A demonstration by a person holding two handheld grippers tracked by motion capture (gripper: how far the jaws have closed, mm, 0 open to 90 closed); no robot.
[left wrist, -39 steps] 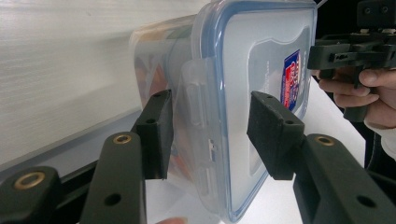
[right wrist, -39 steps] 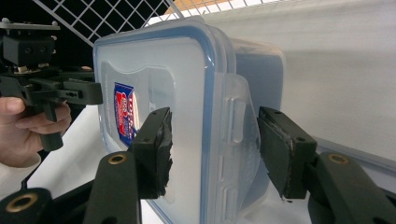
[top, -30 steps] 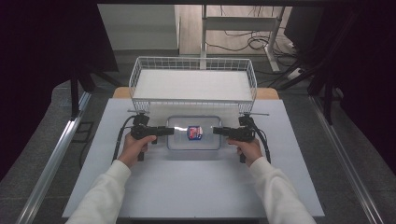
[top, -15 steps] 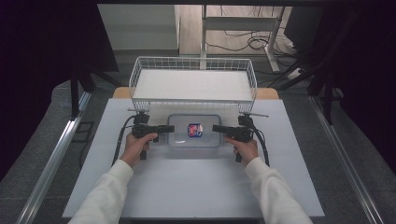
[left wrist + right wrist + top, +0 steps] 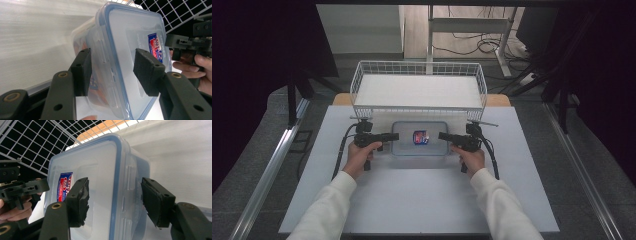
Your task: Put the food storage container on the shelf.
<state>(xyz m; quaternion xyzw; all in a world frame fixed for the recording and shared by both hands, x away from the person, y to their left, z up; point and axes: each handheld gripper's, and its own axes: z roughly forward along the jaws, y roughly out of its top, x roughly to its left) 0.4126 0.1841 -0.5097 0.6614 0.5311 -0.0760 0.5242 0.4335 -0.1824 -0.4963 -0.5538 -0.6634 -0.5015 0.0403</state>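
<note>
The clear plastic container [image 5: 420, 138] with a blue-rimmed lid is placed on the white counter [image 5: 422, 200], just near of the wire basket [image 5: 419, 90]. The left gripper [image 5: 393, 136] and right gripper [image 5: 444, 135] are held at its 2 ends. The right jaws have just been opening, and both pairs are seen apart from the walls, so the container seems released and set down.

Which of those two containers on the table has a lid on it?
The small clear plastic box between the two grippers: it wears a blue-rimmed lid. The white wire basket behind it stands open-topped.
</note>
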